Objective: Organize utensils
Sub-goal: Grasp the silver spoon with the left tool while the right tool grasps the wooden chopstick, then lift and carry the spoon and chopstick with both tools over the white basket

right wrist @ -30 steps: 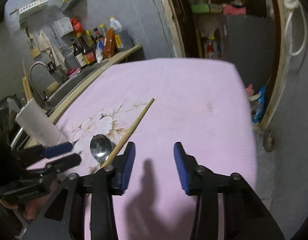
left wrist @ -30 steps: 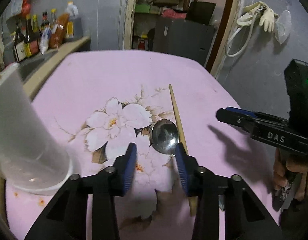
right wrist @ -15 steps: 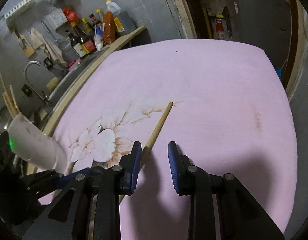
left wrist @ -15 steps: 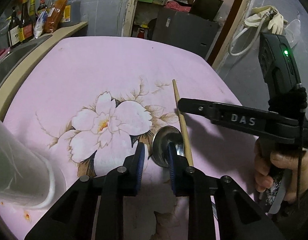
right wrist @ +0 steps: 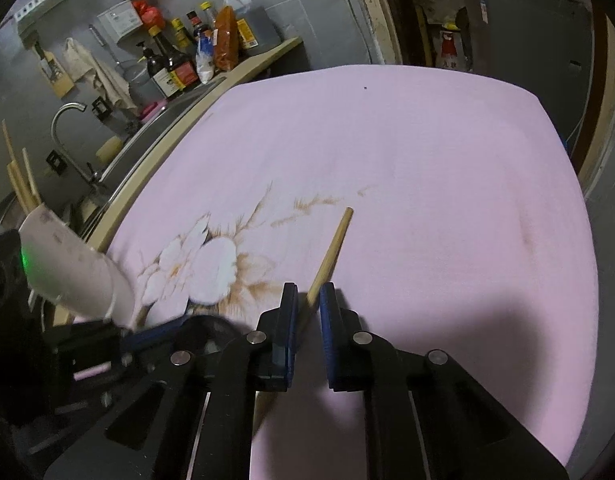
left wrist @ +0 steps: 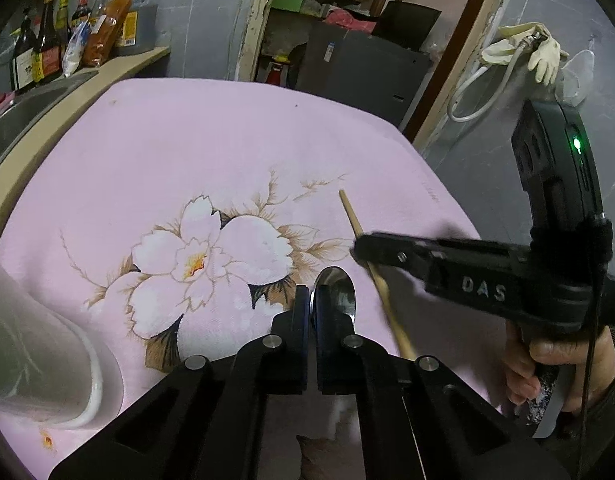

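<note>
- Both claws have narrowed since a second ago: my left claw (left wrist: 310, 304) is nearly shut at the spoon (left wrist: 334, 292); whether it grips, I cannot tell.
- My right claw (right wrist: 308, 300) straddles the chopstick (right wrist: 330, 252), narrow, on the pink worktop (right wrist: 427, 168).
- Next, I judge: pinch, lift, carry to the white cup (left wrist: 35, 360) at near left.

Spoon (left wrist: 336, 294) flat on the tablecloth (left wrist: 187, 140), just right of the printed flower (left wrist: 203, 260). Chopstick (left wrist: 377, 280) just right of the spoon, running near to far. Cup (left wrist: 39, 360) at near left on the tablecloth, more chopsticks (right wrist: 17, 176) standing in it. Bottles (left wrist: 59, 36) on the counter (left wrist: 119, 66), far left.
</note>
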A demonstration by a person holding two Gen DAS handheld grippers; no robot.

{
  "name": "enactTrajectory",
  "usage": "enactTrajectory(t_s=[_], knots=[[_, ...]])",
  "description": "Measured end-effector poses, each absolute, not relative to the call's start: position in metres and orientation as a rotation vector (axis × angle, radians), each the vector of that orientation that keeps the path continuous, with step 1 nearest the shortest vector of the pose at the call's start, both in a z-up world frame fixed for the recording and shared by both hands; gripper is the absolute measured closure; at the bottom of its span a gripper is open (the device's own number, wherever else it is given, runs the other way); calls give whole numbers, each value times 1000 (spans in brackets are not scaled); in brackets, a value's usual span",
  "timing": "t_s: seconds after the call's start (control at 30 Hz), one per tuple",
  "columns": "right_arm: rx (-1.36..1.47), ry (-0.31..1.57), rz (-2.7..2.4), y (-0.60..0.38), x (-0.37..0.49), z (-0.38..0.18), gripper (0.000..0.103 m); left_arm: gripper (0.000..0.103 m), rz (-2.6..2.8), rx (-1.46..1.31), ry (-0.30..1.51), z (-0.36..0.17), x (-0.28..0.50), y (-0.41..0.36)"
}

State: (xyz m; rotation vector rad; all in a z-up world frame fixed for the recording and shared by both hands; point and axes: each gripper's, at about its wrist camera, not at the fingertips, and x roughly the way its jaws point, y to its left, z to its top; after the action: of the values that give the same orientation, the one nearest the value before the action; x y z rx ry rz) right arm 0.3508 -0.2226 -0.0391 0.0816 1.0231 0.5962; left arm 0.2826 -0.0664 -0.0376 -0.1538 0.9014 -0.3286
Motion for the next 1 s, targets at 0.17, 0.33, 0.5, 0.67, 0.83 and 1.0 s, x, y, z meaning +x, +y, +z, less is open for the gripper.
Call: enactTrajectory(t_s=[0.17,0.33,0.5,0.67,0.83,1.0], knots=[[45,1029,606,-233,324,-34,97,102,-319,-122,928,-36,275,-71],[-85,1027,572,-228,300,-28,96,102,-323,-135,967,-37,272,-67],[-117,1051,538,-223,303,-30,95,102,-322,-133,958,-35,267,-64],[-77,1088,536,-224,313,-32,94,102,-317,-122,895,-24,254,-63],[39,1052,533,-237,303,-29,98,102,-309,-78,827,-7,239,-64],[190,931,549,-261,272,-16,99,102,-296,-28,776,10,223,-64]])
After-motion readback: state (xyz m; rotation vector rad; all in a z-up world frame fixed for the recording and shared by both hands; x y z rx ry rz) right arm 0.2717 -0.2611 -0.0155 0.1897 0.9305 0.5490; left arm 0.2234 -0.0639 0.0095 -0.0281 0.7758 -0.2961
